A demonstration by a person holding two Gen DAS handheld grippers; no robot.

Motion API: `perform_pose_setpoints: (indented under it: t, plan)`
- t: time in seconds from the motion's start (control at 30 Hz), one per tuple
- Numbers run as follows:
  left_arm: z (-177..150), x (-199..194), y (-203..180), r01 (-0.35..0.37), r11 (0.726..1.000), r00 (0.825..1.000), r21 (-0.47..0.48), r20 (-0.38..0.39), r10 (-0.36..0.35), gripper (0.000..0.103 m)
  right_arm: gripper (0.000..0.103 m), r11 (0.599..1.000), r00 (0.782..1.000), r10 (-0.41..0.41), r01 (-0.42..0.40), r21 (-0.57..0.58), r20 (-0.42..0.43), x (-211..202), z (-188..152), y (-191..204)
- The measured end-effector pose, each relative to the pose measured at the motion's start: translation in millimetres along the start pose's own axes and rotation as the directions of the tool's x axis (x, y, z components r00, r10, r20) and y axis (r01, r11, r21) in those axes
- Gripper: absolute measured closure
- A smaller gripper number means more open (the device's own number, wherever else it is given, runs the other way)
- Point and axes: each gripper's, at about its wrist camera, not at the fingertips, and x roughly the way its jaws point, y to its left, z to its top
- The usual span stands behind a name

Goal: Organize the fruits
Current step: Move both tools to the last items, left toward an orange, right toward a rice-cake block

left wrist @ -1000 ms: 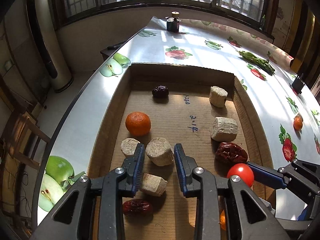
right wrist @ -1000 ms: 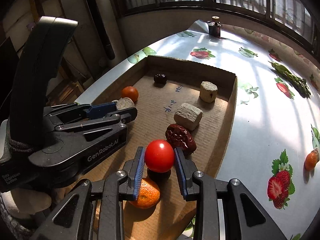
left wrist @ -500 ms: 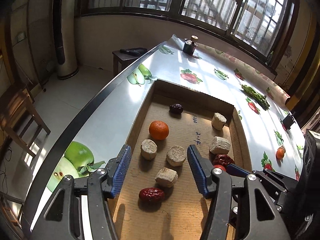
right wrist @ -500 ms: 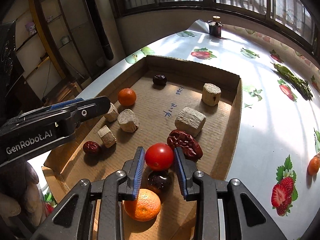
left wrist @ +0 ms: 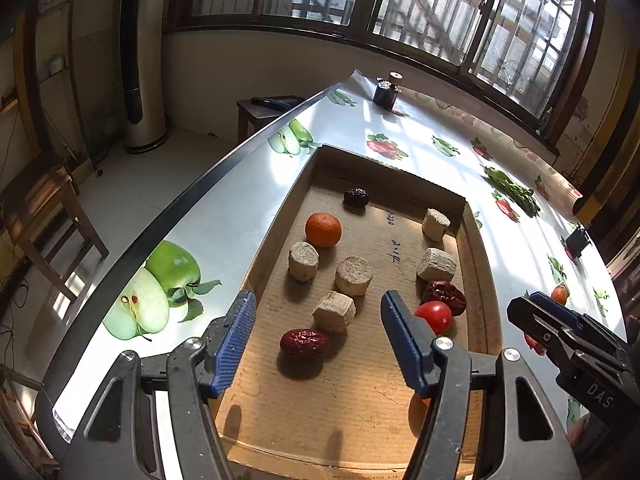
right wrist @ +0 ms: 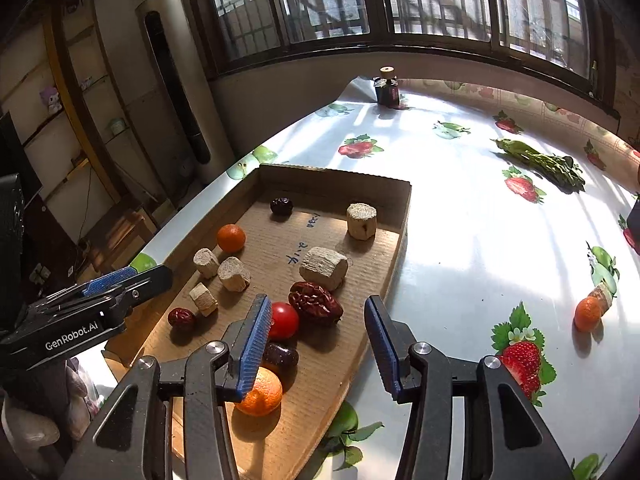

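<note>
My left gripper (left wrist: 317,342) hovers above the near end of the cardboard tray (left wrist: 276,232), jaws opening, nothing gripped; a small red date (left wrist: 305,342) and a beige chunk (left wrist: 334,312) lie on the tray below the gap. My right gripper (right wrist: 318,344) is also opening and holds nothing. The red tomato (right wrist: 283,320) rests on the tray beside its left finger, next to a large red date (right wrist: 316,304). A tangerine (right wrist: 260,394) and a dark date (right wrist: 280,356) lie under that finger. Another tangerine (left wrist: 323,230) sits further back.
A loose tangerine (right wrist: 588,314) lies on the fruit-print tablecloth to the right of the tray. A dark bottle (right wrist: 387,88) stands at the far end and green vegetables (right wrist: 544,162) at the far right. The table edge (left wrist: 192,200) drops off on the left.
Both grippers opened. The left let go of a beige chunk and pulled back upward. The right released the tomato, which now lies in the tray, and lifted away.
</note>
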Motion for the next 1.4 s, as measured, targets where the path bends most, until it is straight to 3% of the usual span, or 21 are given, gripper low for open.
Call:
perform_pose_setpoints:
  t: [0.3,0.67,1.17,1.4]
  plan:
    - [-21.8,-16.4,-37.5,-0.010,0.996,1.000,0.087,0.023,0.008,0.028,0.045,0.990,0.999,-0.021,0.015,0.143,0.043,-38.5,-26.4,-37.4]
    - [-39.7,-46.4,-90.0,-0.060,0.971,0.995,0.231,0.096,0.038,0.027,0.044,0.976,0.997,-0.035,0.020,0.219,0.067,-69.9,-53.8,-64.1]
    - [-58.8,-54.6,-126.7,-0.037,0.953,0.997,0.302,0.078,0.014,0.027,0.041,0.942,0.989,-0.084,0.040,0.332,0.118,-111.3,-77.1,-117.5]
    - [-66.5,-45.2,-142.9,0.014,0.946,0.999,0.324,0.032,-0.026,0.027,0.041,0.921,0.977,-0.198,0.158,0.356,0.077,-129.4,-84.7,-164.9]
